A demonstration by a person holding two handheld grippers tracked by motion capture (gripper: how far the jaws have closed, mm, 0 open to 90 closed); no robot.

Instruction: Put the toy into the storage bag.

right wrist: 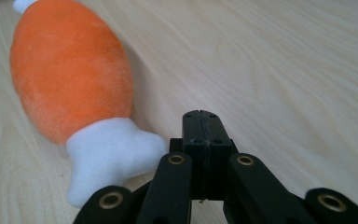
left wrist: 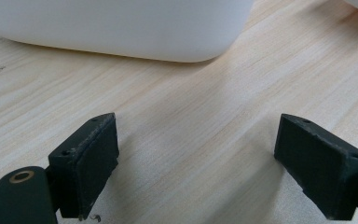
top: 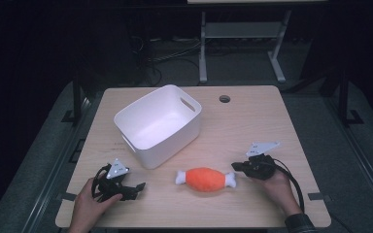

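Nearest the table's front edge, the right gripper (top: 237, 166), jaws pressed together on nothing, sits just beside the right white knob of the orange plush drumstick toy (top: 205, 179), whose long axis runs parallel to that edge, while the left gripper (top: 137, 188), jaws spread, rests farther off by the white plastic bin (top: 157, 125).

Bare table (top: 252, 121) lay open right of the white bin (top: 158, 124) and along the front edge. The bin blocked the left-centre. The plush drumstick (top: 205, 179) lay between the grippers; its clearance from the right gripper (right wrist: 200, 122) appeared slight.
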